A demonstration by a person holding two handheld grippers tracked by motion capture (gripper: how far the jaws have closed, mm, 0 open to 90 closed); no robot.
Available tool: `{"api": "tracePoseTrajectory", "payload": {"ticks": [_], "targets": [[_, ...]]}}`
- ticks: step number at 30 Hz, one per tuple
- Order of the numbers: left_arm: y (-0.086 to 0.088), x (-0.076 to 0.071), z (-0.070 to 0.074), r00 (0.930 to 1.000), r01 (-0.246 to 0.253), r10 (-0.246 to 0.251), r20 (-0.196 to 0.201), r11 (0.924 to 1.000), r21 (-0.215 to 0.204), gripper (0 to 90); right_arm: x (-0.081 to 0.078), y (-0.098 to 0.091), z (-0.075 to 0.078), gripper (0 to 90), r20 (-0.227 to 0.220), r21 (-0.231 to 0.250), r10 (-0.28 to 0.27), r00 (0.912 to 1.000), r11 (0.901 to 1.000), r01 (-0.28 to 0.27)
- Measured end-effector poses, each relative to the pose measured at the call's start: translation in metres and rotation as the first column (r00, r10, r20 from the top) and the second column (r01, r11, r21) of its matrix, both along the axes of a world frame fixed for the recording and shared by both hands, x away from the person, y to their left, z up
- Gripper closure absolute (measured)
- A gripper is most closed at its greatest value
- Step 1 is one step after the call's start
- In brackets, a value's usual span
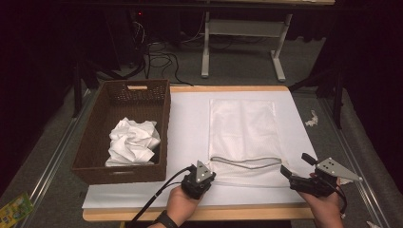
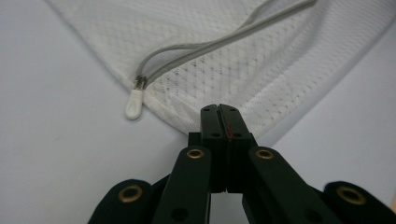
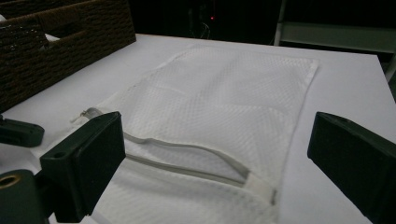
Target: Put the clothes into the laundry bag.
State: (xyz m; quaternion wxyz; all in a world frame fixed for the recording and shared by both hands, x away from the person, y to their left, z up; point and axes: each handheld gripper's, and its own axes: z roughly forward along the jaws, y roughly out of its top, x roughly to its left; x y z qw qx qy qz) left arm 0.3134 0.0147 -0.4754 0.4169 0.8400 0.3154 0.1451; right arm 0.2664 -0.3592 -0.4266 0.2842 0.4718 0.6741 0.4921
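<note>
the white mesh bag (image 1: 242,137) lies flat on the white table cover (image 1: 187,128), its long axis running straight away from both grippers and its zipped end nearest them. the left gripper (image 1: 202,176) sits at the bag's near left corner; in its own view the jaws are pressed together on the mesh edge (image 2: 219,100), with the zipper pull (image 2: 133,105) just beside them and up to their left. the right gripper (image 1: 297,167) hovers just off the near right corner with its jaws wide apart, and the zipper (image 3: 187,156), which looks partly undone, lies ahead of it. i judge the right gripper the free one, so any next grasp would reach forward and leftward to the zipper. the wicker basket (image 1: 102,156), holding crumpled white cloth (image 1: 133,140), stands beyond the left gripper, to its left.
</note>
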Motion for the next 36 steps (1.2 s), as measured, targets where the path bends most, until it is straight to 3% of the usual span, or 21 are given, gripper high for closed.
{"api": "tracePoseTrajectory", "payload": {"ticks": [2, 5, 8, 9, 10, 12, 13, 14, 15, 17, 20, 24, 26, 30, 33, 35, 36], "targets": [[0.012, 0.000, 0.001, 0.9993, -0.034, 0.034, 0.015, 0.9994, 0.005, 90.0, 0.000, -0.001, 0.000, 4.8, 0.001, 0.002, 0.001, 1.0000, 1.0000, -0.001], [0.025, -0.001, -0.003, 0.9976, -0.069, 0.069, -0.007, 0.9976, -0.008, 89.7, 0.002, -0.001, 0.000, 5.1, 0.003, 0.003, 0.003, 1.0000, 1.0000, -0.003], [0.027, -0.005, -0.002, 0.9972, -0.070, 0.071, 0.025, 0.9974, -0.017, 88.5, 0.004, 0.000, 0.000, 5.1, 0.002, 0.005, 0.007, 1.0000, 1.0000, -0.007], [0.026, -0.007, 0.000, 0.9972, -0.062, 0.063, 0.041, 0.9978, -0.022, 81.7, 0.005, 0.000, 0.000, 5.2, 0.000, 0.006, 0.006, 1.0000, 1.0000, -0.006], [0.026, -0.009, 0.004, 0.9968, -0.051, 0.053, 0.061, 0.9981, -0.036, 81.7, 0.005, 0.000, 0.000, 5.2, 0.000, 0.006, 0.006, 1.0000, 1.0000, -0.006], [0.028, -0.014, 0.015, 0.9965, -0.015, 0.021, 0.081, 0.9971, -0.074, 69.1, 0.005, 0.000, 0.000, 5.2, 0.000, 0.004, 0.007, 1.0000, 1.0000, -0.007], [0.032, -0.019, 0.026, 0.9933, -0.005, 0.017, 0.115, 0.9946, -0.103, 59.1, 0.005, -0.001, 0.000, 5.6, 0.001, 0.003, 0.010, 1.0000, 0.9999, -0.010], [0.032, -0.019, 0.026, 0.9933, -0.005, 0.017, 0.115, 0.9946, -0.103, 52.5, 0.005, -0.001, 0.000, 5.6, 0.001, 0.003, 0.010, 1.0000, 0.9999, -0.010], [0.036, -0.022, 0.031, 0.9914, 0.006, 0.010, 0.130, 0.9920, -0.126, 52.5, 0.005, -0.001, 0.000, 6.1, 0.002, 0.004, 0.007, 1.0000, 1.0000, -0.007], [0.042, -0.026, 0.036, 0.9905, 0.017, 0.002, 0.138, 0.9904, -0.137, 35.2, 0.007, -0.003, -0.002, 14.3, -0.013, 0.013, 0.020, 0.9997, 0.9997, -0.020], [0.053, -0.031, 0.034, 0.9853, 0.029, -0.004, 0.171, 0.9894, -0.142, 28.4, 0.009, -0.002, -0.004, 15.2, -0.029, 0.012, 0.024, 0.9993, 0.9996, -0.024], [0.056, -0.024, 0.029, 0.9867, 0.031, 0.004, 0.163, 0.9764, -0.214, 21.4, 0.014, 0.003, -0.009, 13.9, -0.052, -0.015, 0.023, 0.9984, 0.9996, -0.024], [0.054, -0.022, 0.032, 0.9831, 0.051, -0.011, 0.183, 0.9758, -0.213, 19.2, 0.017, 0.006, -0.012, 11.8, -0.064, -0.018, 0.015, 0.9978, 0.9997, -0.016], [0.055, -0.018, 0.034, 0.9840, 0.064, -0.023, 0.177, 0.9712, -0.230, 14.3, 0.028, 0.014, -0.016, 11.1, -0.104, -0.062, -0.027, 0.9943, 0.9979, 0.020], [0.057, -0.016, 0.036, 0.9857, 0.073, -0.037, 0.164, 0.9729, -0.220, 9.7, 0.041, 0.017, -0.017, 13.8, -0.122, -0.098, -0.064, 0.9905, 0.9938, 0.052], [0.060, -0.015, 0.037, 0.9854, 0.064, -0.025, 0.169, 0.9709, -0.231, 9.6, 0.055, 0.016, -0.018, 17.0, -0.126, -0.115, -0.084, 0.9884, 0.9909, 0.070], [0.062, -0.014, 0.038, 0.9867, 0.060, -0.020, 0.161, 0.9677, -0.245, 9.6, 0.069, 0.014, -0.019, 22.6, -0.149, -0.113, -0.107, 0.9830, 0.9894, 0.091]]}}
